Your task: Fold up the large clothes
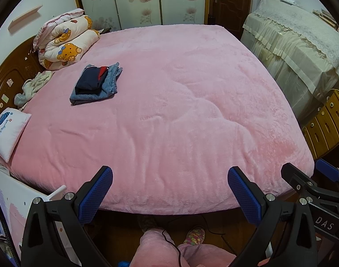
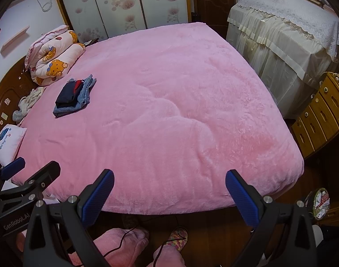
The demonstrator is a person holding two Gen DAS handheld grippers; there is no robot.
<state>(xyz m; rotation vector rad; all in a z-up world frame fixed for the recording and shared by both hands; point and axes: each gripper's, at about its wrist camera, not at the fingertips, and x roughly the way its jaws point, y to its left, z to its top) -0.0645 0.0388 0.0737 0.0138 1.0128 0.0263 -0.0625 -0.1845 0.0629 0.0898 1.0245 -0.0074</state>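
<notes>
Pink bed [image 1: 180, 102] fills the room; folded clothes [image 1: 96, 82] lie stacked near the headboard. Left tongs [image 1: 170, 191] and right tongs [image 2: 169, 193] hover spread and hold nothing. I judge the next garment, perhaps the crumpled one [image 1: 33, 84], must be fetched.

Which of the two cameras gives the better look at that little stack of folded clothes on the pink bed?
The left wrist view: the folded stack appears larger and nearer the picture's middle, dark garment on top of jeans. The right wrist view shows the same stack smaller and farther toward the left edge.
</notes>
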